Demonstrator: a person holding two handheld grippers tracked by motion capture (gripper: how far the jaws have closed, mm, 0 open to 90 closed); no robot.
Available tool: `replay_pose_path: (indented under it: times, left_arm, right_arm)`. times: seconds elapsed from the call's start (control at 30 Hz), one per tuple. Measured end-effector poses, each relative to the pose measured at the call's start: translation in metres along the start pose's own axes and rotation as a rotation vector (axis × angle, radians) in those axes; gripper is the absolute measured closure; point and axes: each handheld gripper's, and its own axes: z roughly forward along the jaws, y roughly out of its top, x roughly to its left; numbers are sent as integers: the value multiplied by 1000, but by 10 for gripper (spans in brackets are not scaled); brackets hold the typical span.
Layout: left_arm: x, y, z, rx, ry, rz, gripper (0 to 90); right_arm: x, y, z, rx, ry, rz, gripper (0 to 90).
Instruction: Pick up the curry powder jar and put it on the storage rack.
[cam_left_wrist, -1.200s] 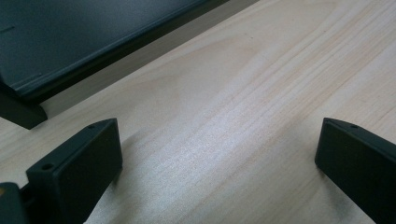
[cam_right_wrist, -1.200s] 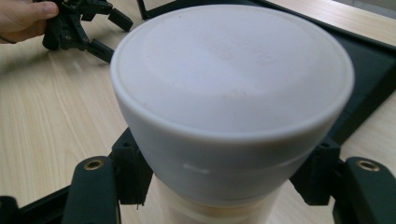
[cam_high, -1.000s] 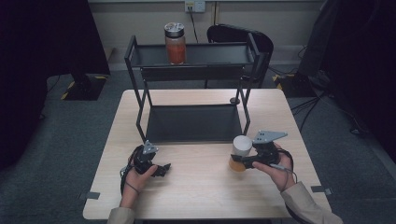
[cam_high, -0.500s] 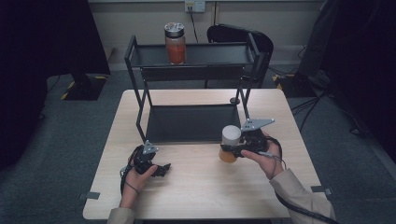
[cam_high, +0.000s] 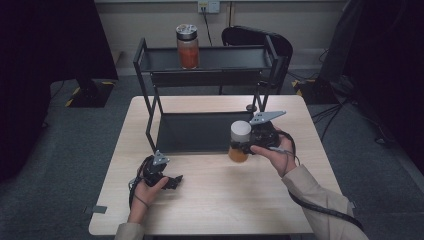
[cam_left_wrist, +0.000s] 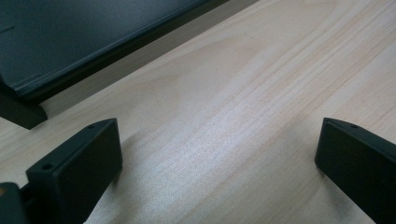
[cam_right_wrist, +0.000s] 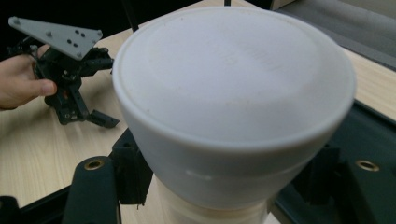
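Note:
A jar (cam_high: 239, 142) with a white lid and orange contents hangs just above the table, at the front edge of the black rack's lower tray (cam_high: 200, 132). My right gripper (cam_high: 239, 148) is shut on it from the right. In the right gripper view the white lid (cam_right_wrist: 233, 93) looms close between the two jaws. My left gripper (cam_high: 174, 181) rests on the table near the front left. It stands open, with bare wood between its jaws (cam_left_wrist: 219, 154). A second jar (cam_high: 187, 46) with a silver lid and red contents stands on the rack's top shelf (cam_high: 225, 57).
The black two-tier rack (cam_high: 150, 100) takes up the back half of the wooden table (cam_high: 215, 200). A dark chair (cam_high: 250, 36) stands behind it. In the right gripper view, the left gripper (cam_right_wrist: 70, 93) and its hand lie farther off on the table.
My right gripper has carried the white-lidded jar left and away from the person, up to the front of the rack's lower tray. The left gripper has stayed put.

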Motion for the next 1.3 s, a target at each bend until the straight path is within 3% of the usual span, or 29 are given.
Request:
replay_pose_path:
  times: [0.83, 1.3]
  left_arm:
    - [0, 0, 0, -2, 0, -3, 0]
    - [0, 0, 0, -2, -1, -3, 0]
  right_arm:
    - [-2, 75, -7, -11, -29, -32, 343]
    - [-6, 115, -16, -24, -31, -23, 343]
